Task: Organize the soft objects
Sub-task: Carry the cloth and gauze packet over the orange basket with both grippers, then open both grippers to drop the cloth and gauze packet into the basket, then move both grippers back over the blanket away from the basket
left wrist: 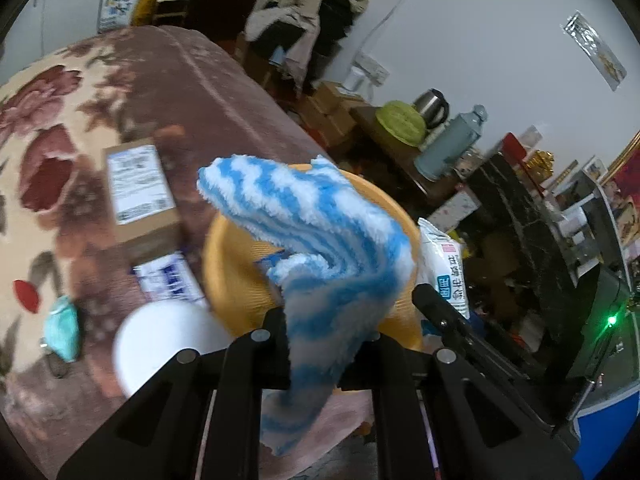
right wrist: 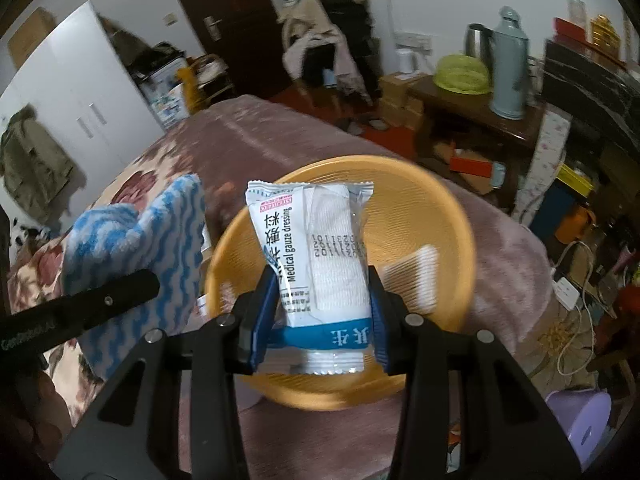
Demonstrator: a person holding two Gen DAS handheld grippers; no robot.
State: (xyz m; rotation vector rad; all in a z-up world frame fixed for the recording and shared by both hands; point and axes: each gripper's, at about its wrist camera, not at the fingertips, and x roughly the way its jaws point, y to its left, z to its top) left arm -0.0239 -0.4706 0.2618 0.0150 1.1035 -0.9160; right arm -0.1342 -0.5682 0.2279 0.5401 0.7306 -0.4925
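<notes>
Yellow basin (right wrist: 452, 216) — a cotton-swab bundle (right wrist: 412, 276) is seen inside. Above the basin, a gauze packet (right wrist: 320, 256) is clamped by the right gripper (right wrist: 322, 312) — a striped blue-white towel (left wrist: 320, 240) is pinched by the left gripper (left wrist: 332, 332).

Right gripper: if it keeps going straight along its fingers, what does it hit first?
Most likely the yellow basin. The right gripper, shut on the gauze packet, points into its hollow, where a white bundle already lies. Depth is unclear, so packet or fingers may touch first.
</notes>
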